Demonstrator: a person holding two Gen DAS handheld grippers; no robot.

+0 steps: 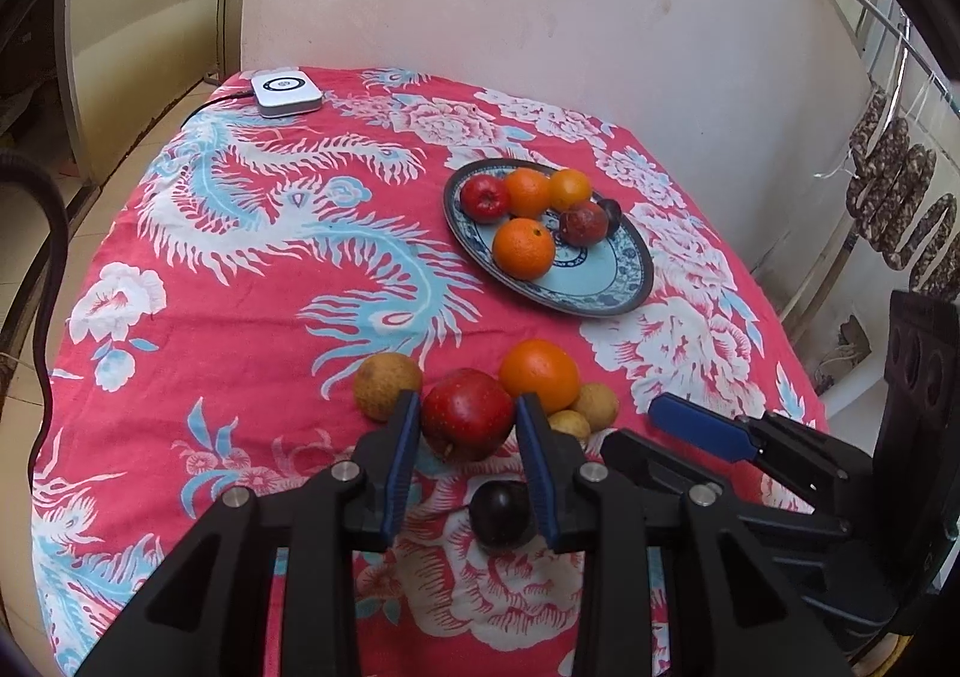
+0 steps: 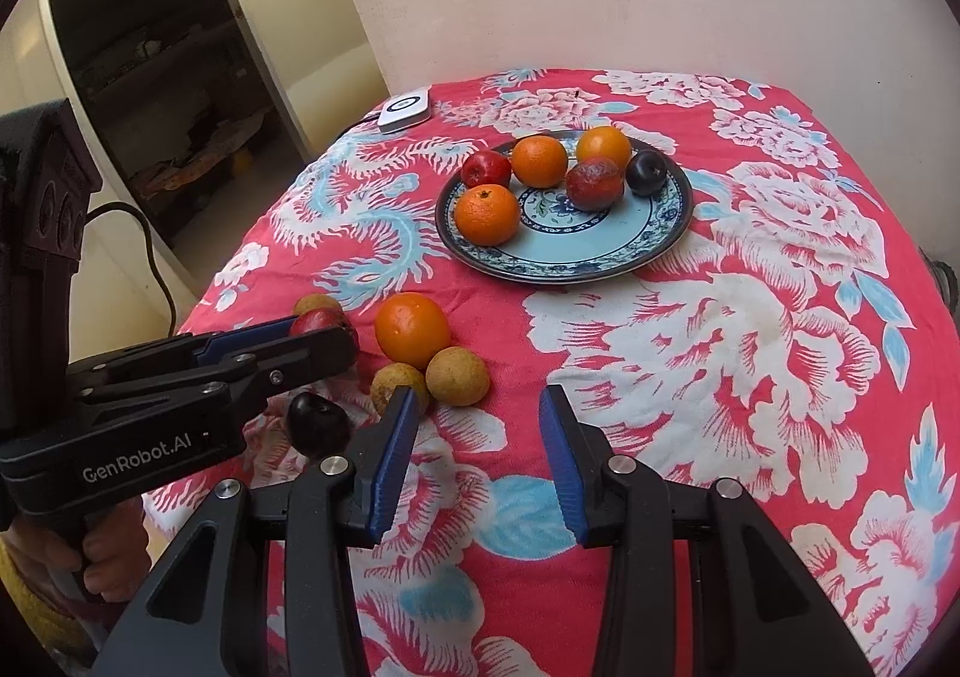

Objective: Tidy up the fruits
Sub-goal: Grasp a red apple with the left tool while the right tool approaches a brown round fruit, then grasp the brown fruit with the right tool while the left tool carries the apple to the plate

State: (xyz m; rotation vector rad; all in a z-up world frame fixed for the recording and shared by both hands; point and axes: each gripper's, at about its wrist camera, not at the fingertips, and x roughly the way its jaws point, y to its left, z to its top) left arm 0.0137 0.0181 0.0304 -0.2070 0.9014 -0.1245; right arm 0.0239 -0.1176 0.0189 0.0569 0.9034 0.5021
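A blue-patterned plate (image 1: 606,287) (image 2: 618,251) holds several fruits: oranges, red apples and a dark plum. Loose on the cloth lie a red apple (image 1: 467,420) (image 2: 315,321), an orange (image 1: 539,372) (image 2: 411,330), three brown round fruits (image 1: 384,384) (image 2: 457,376) and a dark plum (image 1: 498,512) (image 2: 317,422). My left gripper (image 1: 465,419) is shut on the red apple, with a pad on each side of it; it also shows in the right wrist view (image 2: 300,335). My right gripper (image 2: 477,431) is open and empty over the cloth, right of the loose fruits; it also shows in the left wrist view (image 1: 702,425).
The table wears a red floral cloth (image 1: 240,269) (image 2: 750,317). A white square device (image 1: 285,92) (image 2: 407,108) with a cable sits at the far corner. A wall stands behind the table. Dark sausages (image 1: 900,197) hang at the right.
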